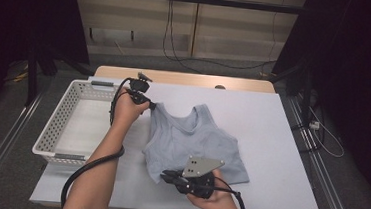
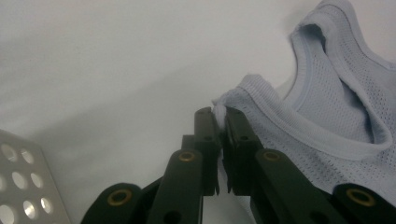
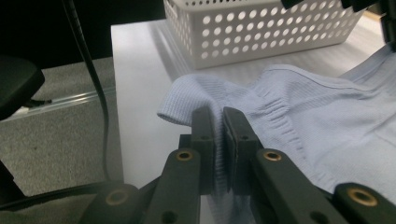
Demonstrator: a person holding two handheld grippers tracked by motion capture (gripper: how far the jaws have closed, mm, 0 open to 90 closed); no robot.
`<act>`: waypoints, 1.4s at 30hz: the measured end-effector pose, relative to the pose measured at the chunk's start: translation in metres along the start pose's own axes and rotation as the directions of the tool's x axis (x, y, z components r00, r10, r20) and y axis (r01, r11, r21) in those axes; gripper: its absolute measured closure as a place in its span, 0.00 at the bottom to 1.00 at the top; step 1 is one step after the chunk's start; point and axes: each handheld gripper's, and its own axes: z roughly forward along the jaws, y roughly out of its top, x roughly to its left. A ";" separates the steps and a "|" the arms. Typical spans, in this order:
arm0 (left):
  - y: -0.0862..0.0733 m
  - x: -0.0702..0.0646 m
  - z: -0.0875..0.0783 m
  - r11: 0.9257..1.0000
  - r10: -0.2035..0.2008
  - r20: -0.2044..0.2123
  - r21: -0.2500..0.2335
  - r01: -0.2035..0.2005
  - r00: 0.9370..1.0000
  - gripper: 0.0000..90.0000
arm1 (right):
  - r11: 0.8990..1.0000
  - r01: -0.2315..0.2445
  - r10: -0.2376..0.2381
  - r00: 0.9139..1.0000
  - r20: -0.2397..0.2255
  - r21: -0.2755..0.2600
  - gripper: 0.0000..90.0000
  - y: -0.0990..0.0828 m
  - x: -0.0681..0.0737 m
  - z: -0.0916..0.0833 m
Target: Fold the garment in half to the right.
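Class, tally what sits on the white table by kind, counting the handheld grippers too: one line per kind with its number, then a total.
Light blue tank top: 1
White perforated basket: 1
Black two-jaw grippers, left gripper and right gripper, each shut on the top: 2
Total: 4

Even overhead light keeps the white table (image 1: 271,141) bright while its surroundings fall nearly black, shadows stay soft, and both gripper views look grainy, their near black jaws seemingly slightly out of focus.
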 end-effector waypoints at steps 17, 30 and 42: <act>0.008 0.000 -0.012 0.999 -0.001 -0.009 0.040 0.001 1.000 0.95 | 1.000 -0.009 0.009 1.000 -0.003 -0.023 0.94 0.004 0.001 -0.005; -0.001 0.013 -0.022 0.998 -0.021 -0.017 0.063 0.022 1.000 0.95 | 0.999 0.002 -0.003 0.999 -0.034 -0.037 0.94 0.011 0.007 -0.002; -0.005 0.021 -0.029 0.998 -0.030 -0.022 0.059 0.032 0.999 0.95 | 0.999 -0.007 0.005 0.998 -0.059 -0.040 0.94 0.012 0.008 0.005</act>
